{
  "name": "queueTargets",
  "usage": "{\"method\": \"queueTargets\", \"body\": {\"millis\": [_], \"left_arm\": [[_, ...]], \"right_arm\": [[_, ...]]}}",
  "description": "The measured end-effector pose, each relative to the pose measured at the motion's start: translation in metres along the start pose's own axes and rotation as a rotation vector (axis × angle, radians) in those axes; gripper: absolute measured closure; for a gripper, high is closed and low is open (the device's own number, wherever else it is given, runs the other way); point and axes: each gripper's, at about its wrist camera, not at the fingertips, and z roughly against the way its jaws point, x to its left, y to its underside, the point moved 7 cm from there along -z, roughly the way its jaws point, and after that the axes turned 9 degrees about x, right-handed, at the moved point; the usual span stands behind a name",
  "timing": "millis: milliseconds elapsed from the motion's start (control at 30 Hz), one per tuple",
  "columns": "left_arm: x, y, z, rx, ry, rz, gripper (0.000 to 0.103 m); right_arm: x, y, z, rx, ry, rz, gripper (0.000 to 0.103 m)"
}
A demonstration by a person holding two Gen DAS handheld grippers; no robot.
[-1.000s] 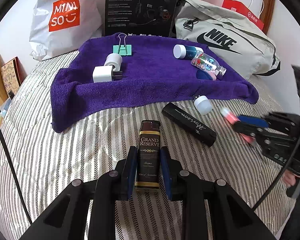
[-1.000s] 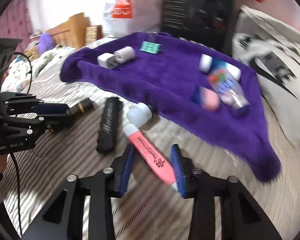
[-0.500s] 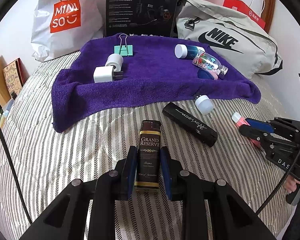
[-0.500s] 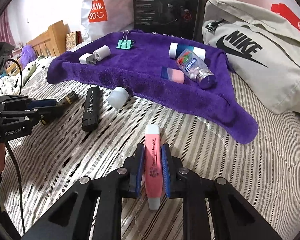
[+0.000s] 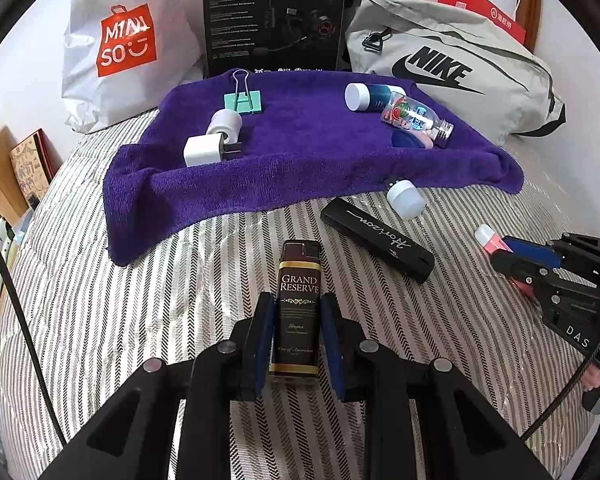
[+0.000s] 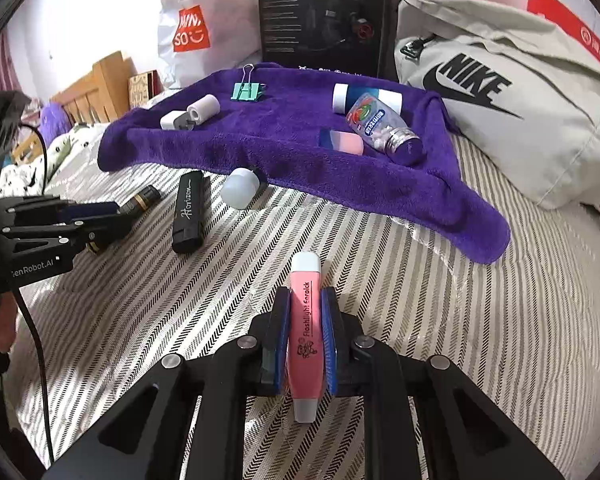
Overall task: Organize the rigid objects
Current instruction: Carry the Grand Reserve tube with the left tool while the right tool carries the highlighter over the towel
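Note:
My left gripper [image 5: 296, 300] is shut on a small dark "Grand Reserve" bottle [image 5: 299, 312] that lies lengthwise on the striped bed cover. My right gripper [image 6: 305, 296] is closing its jaws, and the pads press on a pink flashlight tube [image 6: 306, 332] with a white cap. In the left wrist view the right gripper [image 5: 504, 252] sits at the right edge with the pink tube [image 5: 485, 236] poking out. A purple towel [image 5: 300, 168] lies beyond both. It holds a green binder clip [image 5: 243, 101], a white charger [image 5: 204, 151] and a clear candy bottle [image 5: 416, 118].
A black "Horizon" case [image 5: 376, 240] and a white capped vial [image 5: 406, 199] lie on the cover at the towel's near edge. Behind the towel stand a white Miniso bag [image 5: 124, 40], a black box [image 5: 274, 16] and a grey Nike bag [image 5: 440, 68]. A wooden headboard [image 6: 96, 88] is at left.
The right gripper swung around the pink tube, lined up along it and closed on it. The left gripper kept its hold on the dark bottle and stayed put.

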Motion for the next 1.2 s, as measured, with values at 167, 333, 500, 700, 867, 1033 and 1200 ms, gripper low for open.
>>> {"method": "queueTargets", "body": {"millis": [167,333,500,700,867,1033,1200], "left_arm": [[0.001,-0.001,0.001,-0.003,0.012,0.009,0.080],[0.007,-0.006,0.018,-0.028,0.009,0.014,0.080],[0.011,-0.019,0.032,-0.049,0.024,0.021,0.080],[0.018,-0.035,0.040,-0.064,0.006,0.026,0.080],[0.023,-0.048,0.045,-0.077,0.017,0.030,0.080],[0.024,-0.060,0.044,-0.080,0.016,0.025,0.080],[0.024,-0.071,0.040,-0.082,0.037,0.031,0.080]], "right_arm": [[-0.002,0.000,0.001,-0.007,-0.012,-0.006,0.087],[-0.008,0.001,0.012,-0.016,-0.091,-0.073,0.087],[-0.012,-0.009,0.032,-0.055,-0.096,-0.081,0.087],[-0.018,-0.025,0.041,-0.065,-0.059,-0.081,0.087],[-0.020,-0.037,0.051,-0.096,-0.067,-0.079,0.087],[-0.019,-0.053,0.056,-0.115,-0.072,-0.071,0.087],[-0.021,-0.064,0.055,-0.117,-0.083,-0.066,0.087]]}}
